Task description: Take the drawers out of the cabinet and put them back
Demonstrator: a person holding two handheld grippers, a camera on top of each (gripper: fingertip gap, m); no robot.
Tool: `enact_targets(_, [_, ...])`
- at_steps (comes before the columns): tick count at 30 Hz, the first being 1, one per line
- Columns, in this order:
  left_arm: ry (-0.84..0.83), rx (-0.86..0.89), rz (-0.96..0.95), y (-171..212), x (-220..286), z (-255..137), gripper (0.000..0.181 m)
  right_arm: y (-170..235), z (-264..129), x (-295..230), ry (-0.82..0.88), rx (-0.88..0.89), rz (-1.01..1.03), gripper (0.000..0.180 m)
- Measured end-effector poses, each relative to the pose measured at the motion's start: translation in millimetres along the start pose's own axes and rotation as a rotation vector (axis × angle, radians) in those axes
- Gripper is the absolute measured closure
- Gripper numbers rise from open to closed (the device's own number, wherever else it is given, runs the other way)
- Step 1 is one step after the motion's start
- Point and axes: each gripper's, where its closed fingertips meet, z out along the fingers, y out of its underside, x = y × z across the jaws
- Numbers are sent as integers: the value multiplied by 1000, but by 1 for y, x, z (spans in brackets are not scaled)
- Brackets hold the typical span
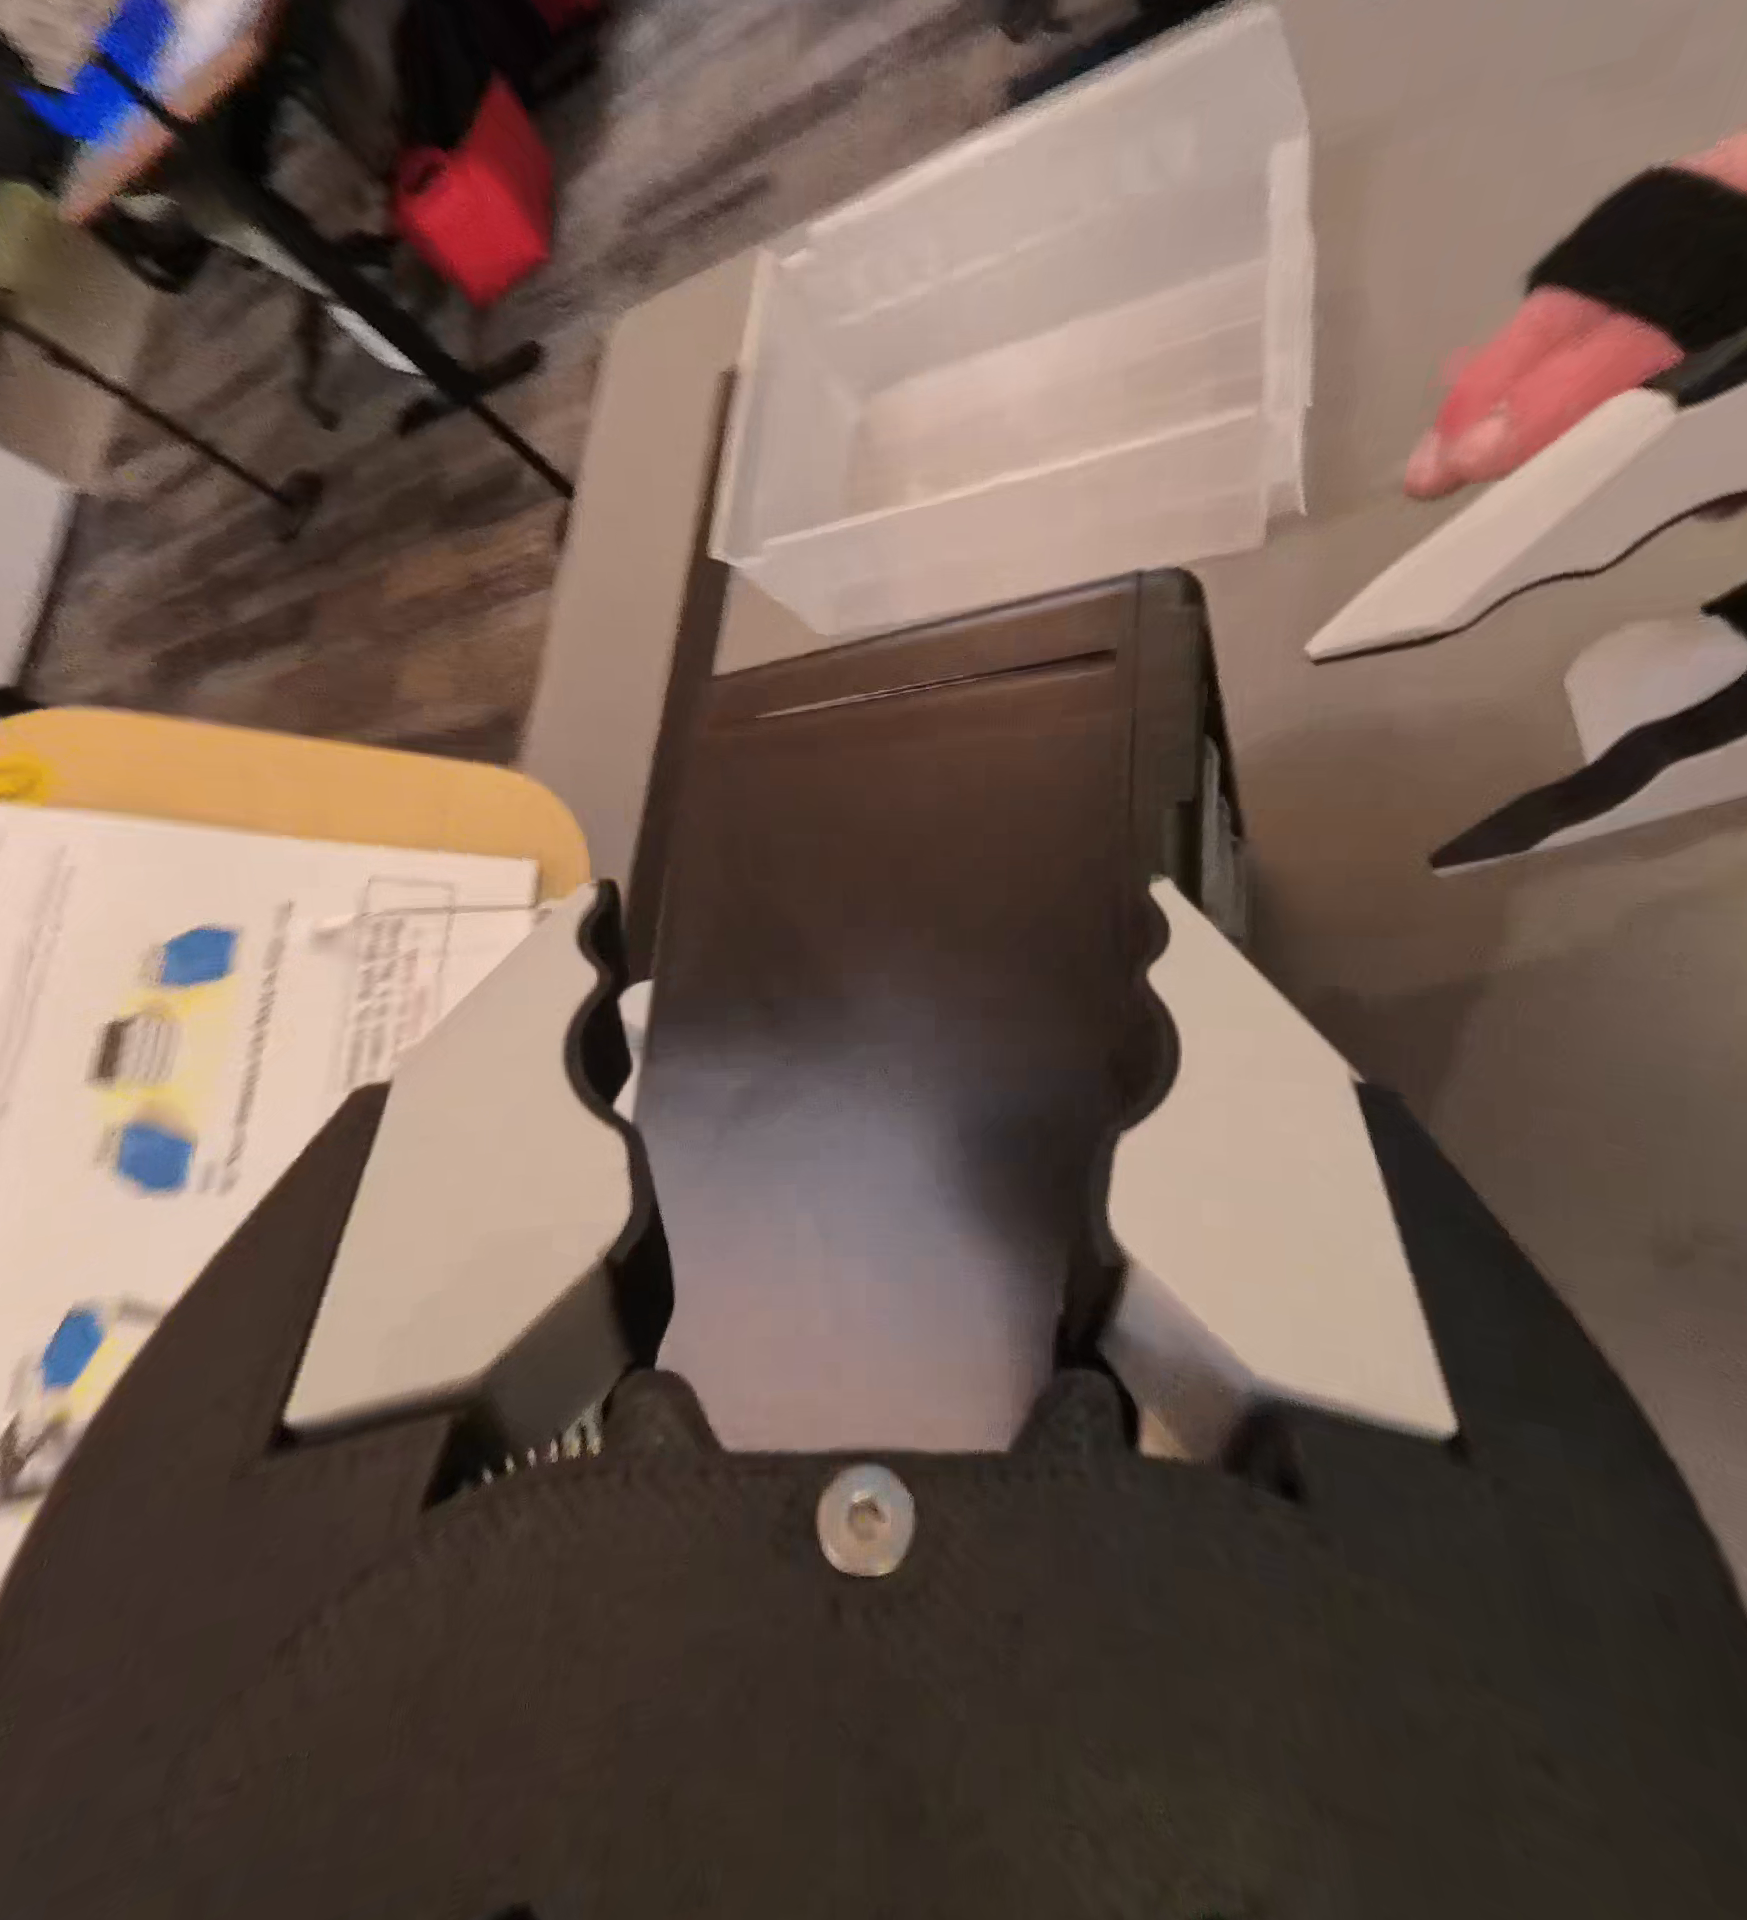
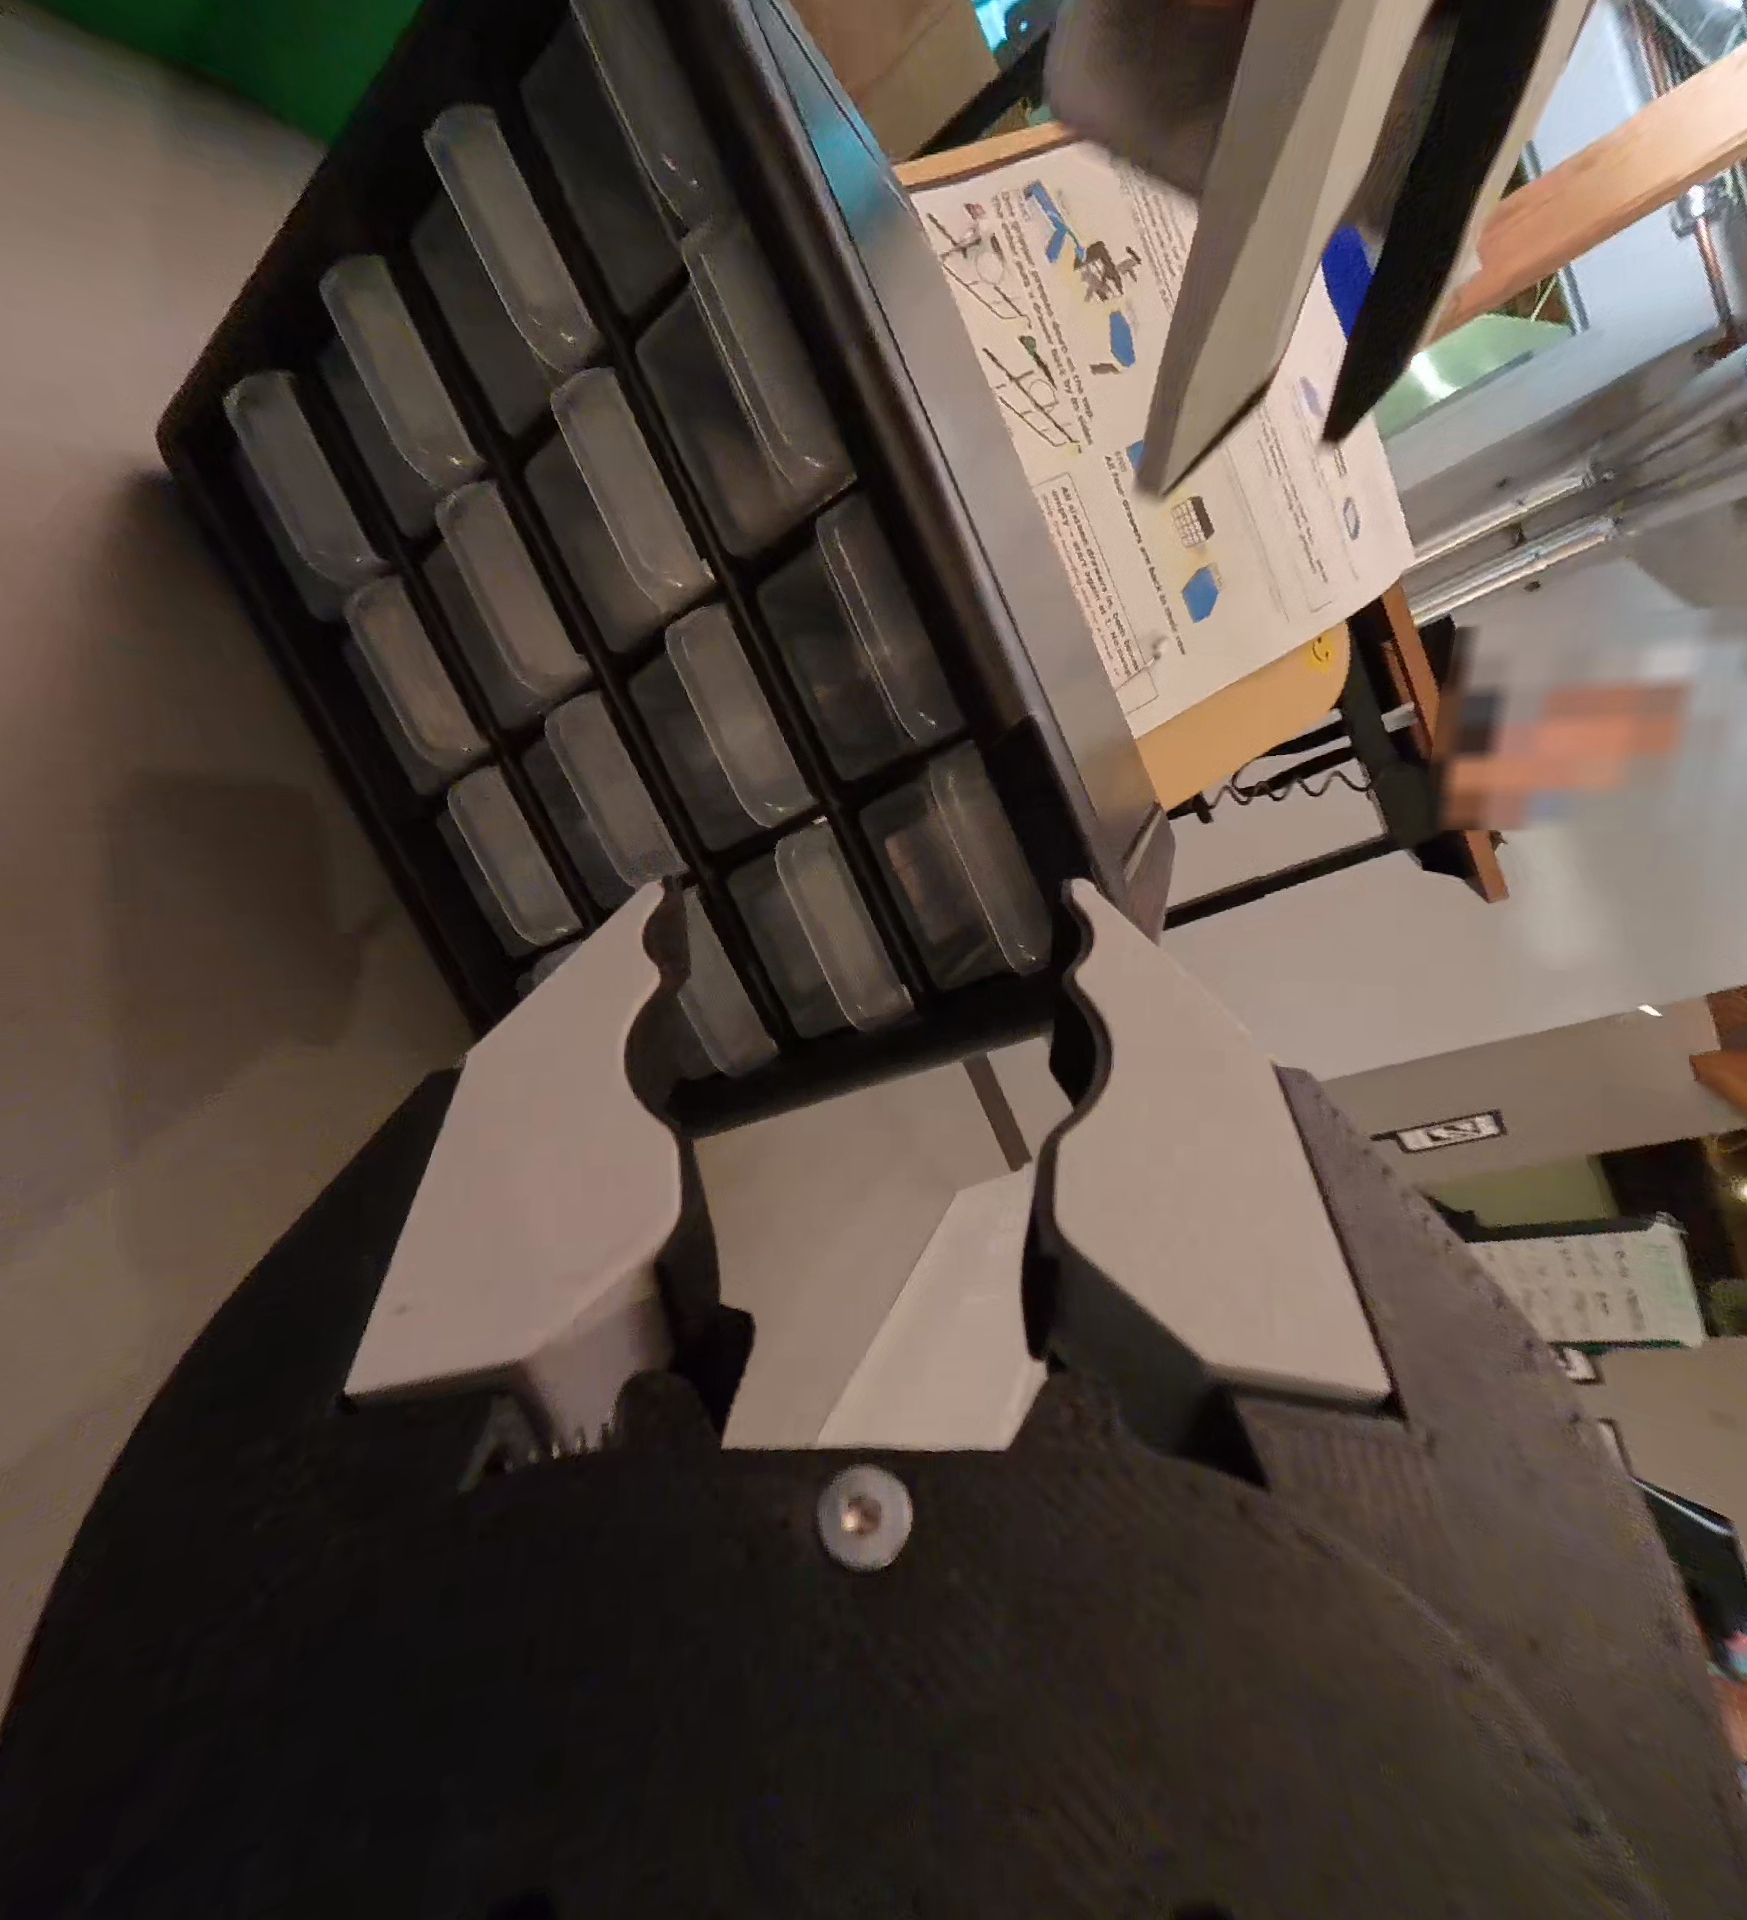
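Observation:
The black cabinet [image 1: 910,831] stands on the grey table [image 1: 1596,1091]. My left gripper [image 1: 879,899] is open and hovers over its top, a finger on each side, holding nothing. One clear drawer [image 1: 1014,395] lies empty on the table beyond the cabinet's end. My right gripper [image 1: 1373,758] is open to the right of the cabinet. In the right wrist view the right gripper [image 2: 869,914] is open and empty, just in front of the cabinet [image 2: 962,436] at its near bottom corner. Several clear drawers [image 2: 734,384] sit in their slots. The slots behind the fingers are hidden.
A printed sheet [image 1: 173,1039] on a tan board [image 1: 256,769] lies left of the cabinet; it also shows in the right wrist view [image 2: 1087,343]. The left gripper [image 2: 1243,457] hangs above the cabinet. A hand [image 1: 1503,416] holds the right gripper. The table edge and floor lie beyond.

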Motion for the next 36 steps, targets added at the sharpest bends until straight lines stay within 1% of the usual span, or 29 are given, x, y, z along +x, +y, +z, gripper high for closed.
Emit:
enact_targets(1, [41,-30,9,2,1,14,85,2,0,1,12,-9,-21,110])
enact_targets(3, [56,-110,33,12,-6,41,86,4,4,4,47,-25,-79,107])
enact_targets(4, [63,-137,34,18,-8,54,86,5,7,4,63,-27,-109,109])
enact_targets(5, [64,-100,-14,13,-12,63,92,7,11,3,73,-33,-141,112])
enact_targets(6, [91,-99,-46,14,-13,69,94,8,14,2,87,-34,-175,117])
enact_targets(7, [111,-97,-66,14,-13,71,95,8,17,1,98,-25,-199,128])
enact_targets(8, [109,-95,-68,15,-15,72,96,9,21,-2,96,-18,-219,134])
enact_targets(10, [143,-81,-106,16,-12,73,101,15,29,-4,112,-36,-287,138])
enact_targets(13, [185,-33,-157,18,-8,73,108,20,42,-13,95,-39,-367,151])
enact_targets(15, [203,-12,-197,19,-8,74,107,27,50,-20,87,-49,-416,158])
enact_targets(18, [226,9,-220,20,-6,75,110,26,53,-15,143,-42,-442,169])
enact_targets(22, [241,6,-197,18,-1,73,121,26,52,-15,157,-37,-462,171])
enact_targets(25, [243,7,-209,19,-1,74,121,23,45,-17,140,-44,-470,171])
enact_targets(31, [244,9,-209,19,-1,74,125,10,7,-36,97,-45,-468,171])
enact_targets(34, [251,11,-208,19,0,74,127,4,-5,-43,95,-37,-456,171])
enact_targets(35, [255,11,-210,19,0,74,128,4,-7,-42,99,-34,-430,168])
enact_targets(36, [258,11,-213,19,0,74,128,5,-7,-41,105,-42,-418,152])
